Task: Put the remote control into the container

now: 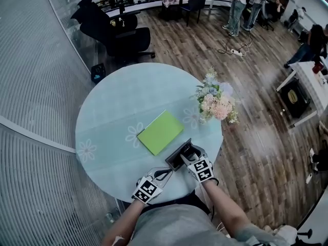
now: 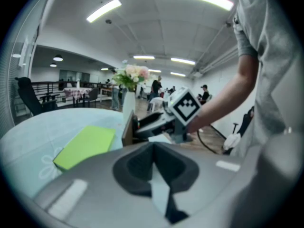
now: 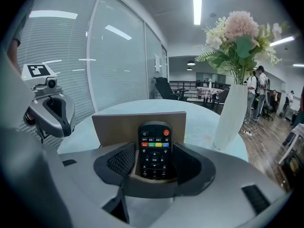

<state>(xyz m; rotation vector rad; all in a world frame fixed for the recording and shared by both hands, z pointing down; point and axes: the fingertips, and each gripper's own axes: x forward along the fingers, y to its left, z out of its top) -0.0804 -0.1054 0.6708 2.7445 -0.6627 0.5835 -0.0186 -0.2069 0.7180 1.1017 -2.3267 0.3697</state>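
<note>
A black remote control (image 3: pixel 154 151) lies face up inside a shallow brown container (image 3: pixel 118 127). My right gripper (image 3: pixel 154 164) straddles the container's near end, its pads against both side walls, remote between them. In the head view this gripper (image 1: pixel 190 156) holds the container (image 1: pixel 177 158) at the table's near edge. From the left gripper view the container (image 2: pixel 127 133) shows edge-on. My left gripper (image 1: pixel 163 174) rests just left of it, shut and empty (image 2: pixel 154 167).
A green notebook (image 1: pixel 160 132) lies in the middle of the round pale-blue table (image 1: pixel 118 101). A white vase of flowers (image 1: pixel 215 101) stands at the table's right edge, close beyond the container. Black chairs (image 1: pixel 118 32) and several people stand farther off.
</note>
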